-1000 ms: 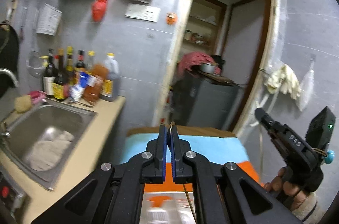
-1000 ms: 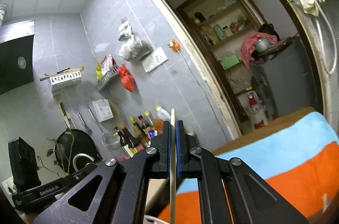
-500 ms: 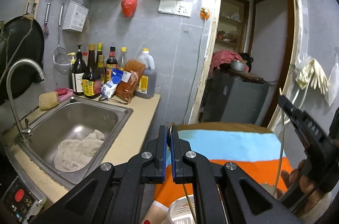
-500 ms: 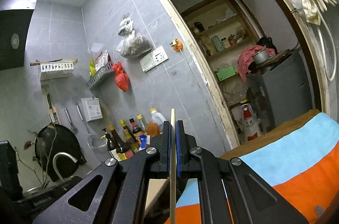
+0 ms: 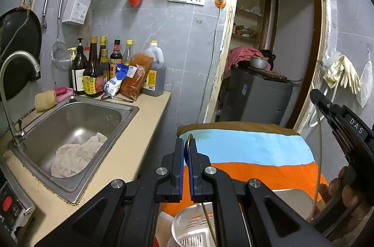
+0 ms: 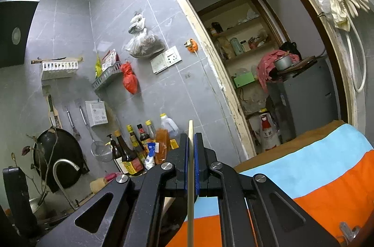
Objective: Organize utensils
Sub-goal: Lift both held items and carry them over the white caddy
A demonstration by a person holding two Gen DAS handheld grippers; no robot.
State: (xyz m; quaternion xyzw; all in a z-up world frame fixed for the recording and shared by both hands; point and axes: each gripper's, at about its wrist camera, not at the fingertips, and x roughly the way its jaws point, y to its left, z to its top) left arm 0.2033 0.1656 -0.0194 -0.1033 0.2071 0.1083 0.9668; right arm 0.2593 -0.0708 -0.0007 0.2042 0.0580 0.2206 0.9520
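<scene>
Left claw (image 5: pixel 186 149) clamped on thin metal utensil (image 5: pixel 187 142); white holder (image 5: pixel 187 230) directly below. Right claw (image 6: pixel 191 149) clamped on chopstick (image 6: pixel 190 200). Step: carrying to holder. Next: lower tips into holder, release.

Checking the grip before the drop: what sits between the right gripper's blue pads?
In the right wrist view, a pale chopstick stands upright between the right gripper's pads, clamped, its tip poking above them.
</scene>
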